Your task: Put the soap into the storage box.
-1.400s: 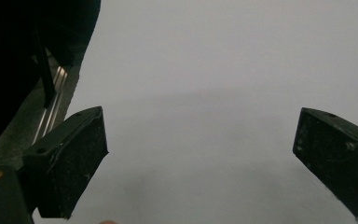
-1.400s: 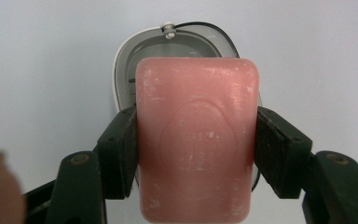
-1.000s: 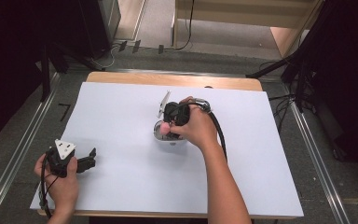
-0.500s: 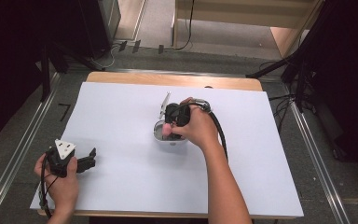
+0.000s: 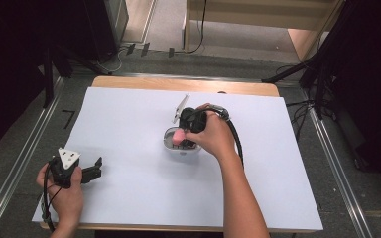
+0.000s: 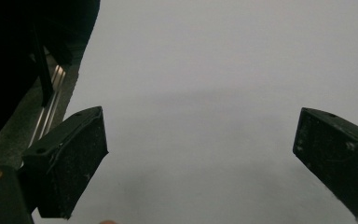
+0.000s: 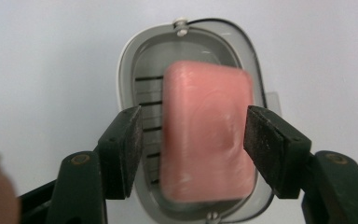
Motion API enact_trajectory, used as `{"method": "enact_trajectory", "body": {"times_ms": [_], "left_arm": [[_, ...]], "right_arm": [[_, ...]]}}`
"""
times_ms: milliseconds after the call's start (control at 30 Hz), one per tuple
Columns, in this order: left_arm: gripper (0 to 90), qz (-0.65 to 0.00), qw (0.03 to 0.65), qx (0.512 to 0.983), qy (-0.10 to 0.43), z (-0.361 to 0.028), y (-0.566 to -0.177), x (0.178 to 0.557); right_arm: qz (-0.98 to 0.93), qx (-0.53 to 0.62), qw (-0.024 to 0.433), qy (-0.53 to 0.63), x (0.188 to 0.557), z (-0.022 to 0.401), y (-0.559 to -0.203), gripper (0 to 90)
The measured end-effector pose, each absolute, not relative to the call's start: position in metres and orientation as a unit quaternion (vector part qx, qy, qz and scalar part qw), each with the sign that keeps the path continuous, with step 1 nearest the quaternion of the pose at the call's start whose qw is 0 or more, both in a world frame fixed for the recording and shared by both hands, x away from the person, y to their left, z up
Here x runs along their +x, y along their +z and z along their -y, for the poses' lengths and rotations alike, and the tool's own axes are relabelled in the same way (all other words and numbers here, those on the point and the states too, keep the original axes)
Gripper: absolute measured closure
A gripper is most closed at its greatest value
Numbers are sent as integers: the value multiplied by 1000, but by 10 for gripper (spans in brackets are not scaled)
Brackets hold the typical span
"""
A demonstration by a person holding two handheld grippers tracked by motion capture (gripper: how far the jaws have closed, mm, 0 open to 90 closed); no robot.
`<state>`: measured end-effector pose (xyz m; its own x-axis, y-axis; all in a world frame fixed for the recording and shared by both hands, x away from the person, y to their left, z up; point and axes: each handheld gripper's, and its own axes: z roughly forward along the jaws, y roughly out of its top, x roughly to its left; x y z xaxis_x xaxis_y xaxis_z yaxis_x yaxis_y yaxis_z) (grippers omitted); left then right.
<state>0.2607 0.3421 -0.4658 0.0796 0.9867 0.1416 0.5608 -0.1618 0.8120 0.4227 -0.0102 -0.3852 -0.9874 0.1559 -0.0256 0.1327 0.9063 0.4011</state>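
White paper covers the worktop (image 5: 129,124), and at its near left corner the left tool (image 5: 93,170) rests in the person's hand with its black jaws spread wide and nothing between them; in the left gripper view only bare sheet lies ahead. It sits well apart from the work, so the right hand is plainly the nearer one.

Toward the middle of the sheet lies the oval grey-and-white plastic soap dish (image 5: 171,144), its slatted floor visible in the right gripper view. Directly over it the right tool (image 7: 193,144) points down and clamps the pink rounded bar of soap (image 7: 207,135) across its short sides, one pad pressed on each flank. The bar's long axis runs along the dish's long axis, away from the hand, and it seems to hang just above the slats, inside the rim's outline. I cannot tell whether its underside touches them. A pale lid-like piece (image 5: 180,108) stands just beyond the dish.
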Motion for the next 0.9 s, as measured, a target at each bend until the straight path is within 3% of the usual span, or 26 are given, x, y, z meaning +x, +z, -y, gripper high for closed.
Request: {"method": "enact_trajectory", "body": {"times_ms": [167,533,900], "left_arm": [[35,-575,297,672,359,-342,-466,261],[35,-575,296,673,360,-342,-466,261],[35,-574,295,673,361,-341,-466,261]], "right_arm": [[-968,108,20,227,420,21,-383,351],[-943,172,54,281,409,51,-388,138],[-924,211,80,309,398,84,-388,121]]}}
